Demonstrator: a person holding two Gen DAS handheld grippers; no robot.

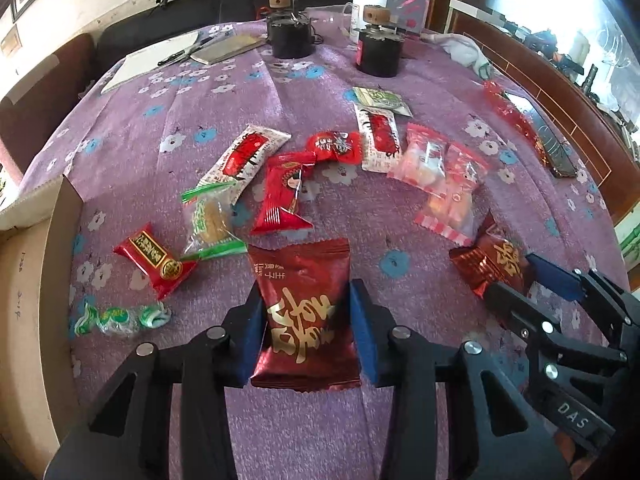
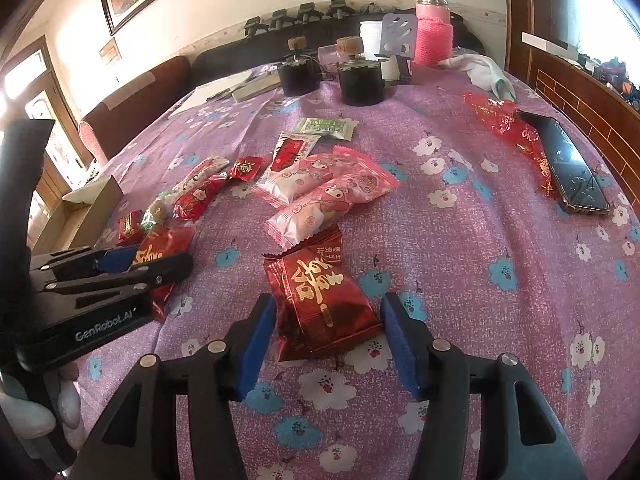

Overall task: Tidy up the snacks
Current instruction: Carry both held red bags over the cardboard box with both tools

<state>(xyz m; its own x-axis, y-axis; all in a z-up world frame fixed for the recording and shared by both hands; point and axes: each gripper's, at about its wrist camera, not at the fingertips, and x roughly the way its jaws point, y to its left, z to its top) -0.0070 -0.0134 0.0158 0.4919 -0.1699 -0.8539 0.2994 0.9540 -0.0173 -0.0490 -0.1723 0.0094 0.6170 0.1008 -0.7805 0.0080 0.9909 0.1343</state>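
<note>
The left gripper (image 1: 306,334) clamps a dark red packet (image 1: 304,316) on the floral tablecloth (image 1: 420,208). The right gripper (image 2: 328,344) straddles a matching red pouch (image 2: 320,300), blue pads apart, not touching it. Other snacks (image 1: 280,184) lie scattered farther out; a cardboard box (image 1: 36,264) sits left.

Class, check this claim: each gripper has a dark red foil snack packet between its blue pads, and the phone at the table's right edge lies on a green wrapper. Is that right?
Not quite. The phone lies on a red wrapper, not a green one; the right wrist view shows it. The rest stands: the left gripper and the right gripper each have a dark red foil packet between their blue pads.
</note>
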